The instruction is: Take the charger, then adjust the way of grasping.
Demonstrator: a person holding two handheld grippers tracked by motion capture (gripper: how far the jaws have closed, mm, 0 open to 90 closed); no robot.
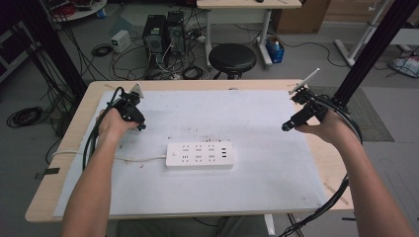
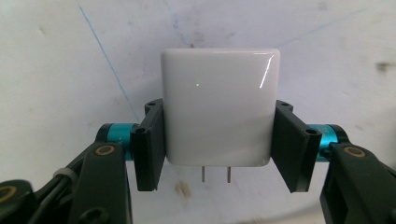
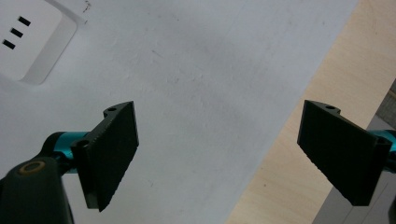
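Two grippers are in use over a white mat [image 1: 257, 187] on the table [image 1: 64, 170]. Left gripper [image 2: 218, 140]: fingers [image 2: 150, 144] closed against both sides of a white charger [image 2: 218, 112], gripping it firmly. Two metal prongs [image 2: 216, 174] project from the charger's lower edge, between the fingers and toward the camera. Mat surface lies beyond the charger. Right gripper [image 3: 231, 154]: fingers [image 3: 112, 149] spread wide, nothing between them. Mat lies below the left finger; bare table edge lies below the right finger. Power strip [image 1: 199, 154]: flat on the mat, between the two grippers and well apart from both. One corner of the strip appears beyond the right gripper's left finger, up and to its left
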